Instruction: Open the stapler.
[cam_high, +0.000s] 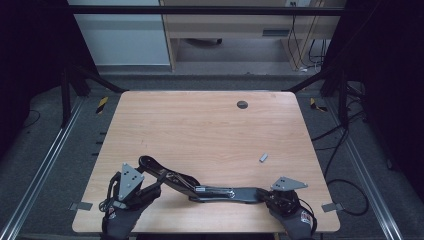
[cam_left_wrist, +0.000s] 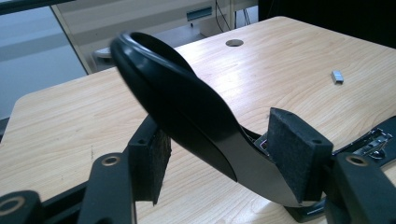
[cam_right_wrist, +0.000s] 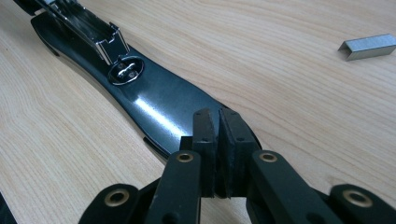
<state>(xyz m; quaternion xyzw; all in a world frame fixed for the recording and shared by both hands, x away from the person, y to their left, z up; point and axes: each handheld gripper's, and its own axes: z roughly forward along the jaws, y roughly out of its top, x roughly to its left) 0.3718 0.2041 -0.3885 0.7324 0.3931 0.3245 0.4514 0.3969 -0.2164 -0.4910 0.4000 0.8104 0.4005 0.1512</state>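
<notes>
High view: opened stapler (cam_high: 215, 191) spans between both hand-held grippers.

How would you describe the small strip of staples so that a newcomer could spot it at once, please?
On the wooden table, look right of centre, beyond the opened black stapler near the front edge. The staple strip lies alone on bare wood: a short, silvery metal bar, far smaller than the stapler.

L gripper (cam_high: 145, 187) near-left, jaws apart, pointing right. R gripper (cam_high: 267, 194) near-right, jaws pressed together, pointing left. Both hands gloved.
</notes>
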